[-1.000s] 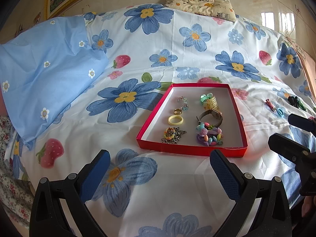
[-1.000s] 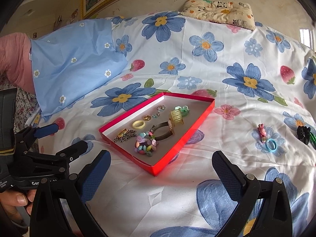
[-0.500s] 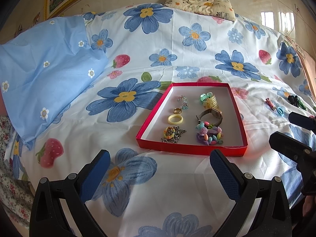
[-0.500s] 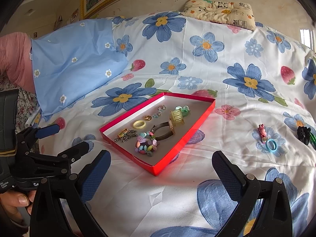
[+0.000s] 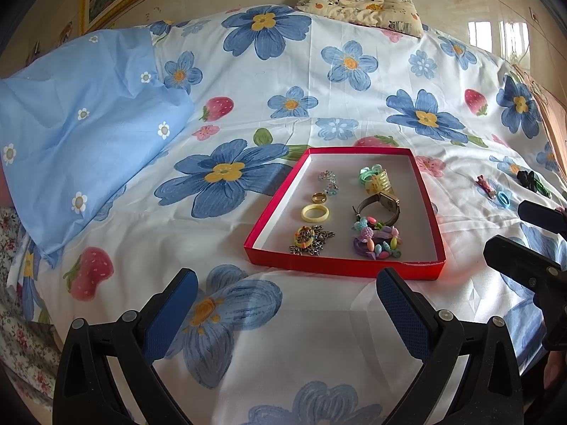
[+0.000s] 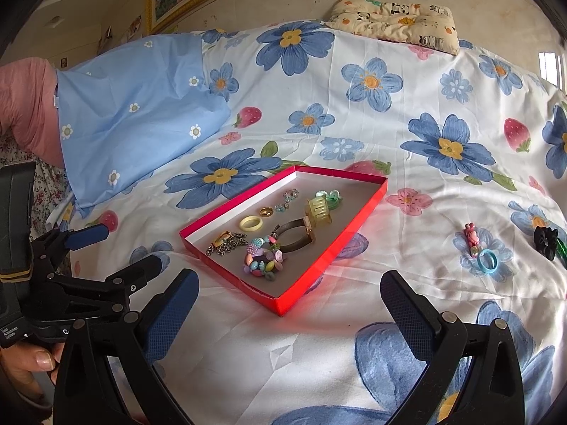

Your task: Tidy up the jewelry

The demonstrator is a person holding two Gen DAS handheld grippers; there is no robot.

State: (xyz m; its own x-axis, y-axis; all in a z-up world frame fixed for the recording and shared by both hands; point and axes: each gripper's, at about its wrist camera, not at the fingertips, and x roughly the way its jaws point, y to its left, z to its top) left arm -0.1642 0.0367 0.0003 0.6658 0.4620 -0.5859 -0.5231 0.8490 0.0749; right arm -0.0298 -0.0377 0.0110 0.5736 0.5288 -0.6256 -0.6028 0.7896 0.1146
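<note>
I worked over a bed sheet (image 5: 269,361) printed with blue flowers and strawberries, a panda cushion (image 6: 393,17) against the far wall. My left gripper (image 5: 287,304) and right gripper (image 6: 288,304) both hung spread wide, empty, short of the red tray (image 5: 345,271). Inside it lay a watch (image 5: 384,203), rings and beads. A blue ring (image 6: 487,261) sat well right, bare sheet between.
</note>
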